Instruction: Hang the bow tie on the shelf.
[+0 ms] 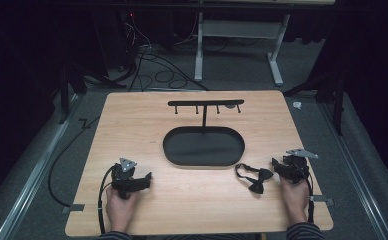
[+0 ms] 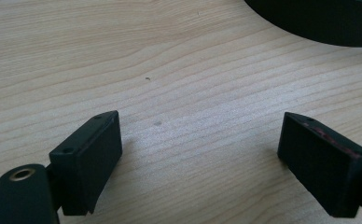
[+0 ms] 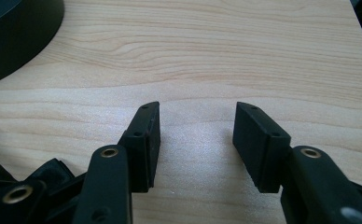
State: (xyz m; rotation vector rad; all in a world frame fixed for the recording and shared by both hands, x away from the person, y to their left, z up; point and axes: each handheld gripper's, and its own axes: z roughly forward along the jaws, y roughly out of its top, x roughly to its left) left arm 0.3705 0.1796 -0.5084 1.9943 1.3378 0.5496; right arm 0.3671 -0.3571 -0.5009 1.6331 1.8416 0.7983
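Both my grippers rest wide open and empty on the surface (image 1: 192,200), right gripper (image 1: 277,165) just beside the bow tie (image 1: 254,178), left gripper (image 1: 147,179) well apart.

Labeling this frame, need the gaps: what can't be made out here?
- Bow tie: high view, too small to read how its strap fastens.
- Black tray: left gripper view, cut off by the top edge.
- Hook rack: high view, a small pale thing near its right end, too small to identify.
- Right gripper, jaws open: bow tie cut off at the left edge.

no legible text, label, brand, number or sign anywhere
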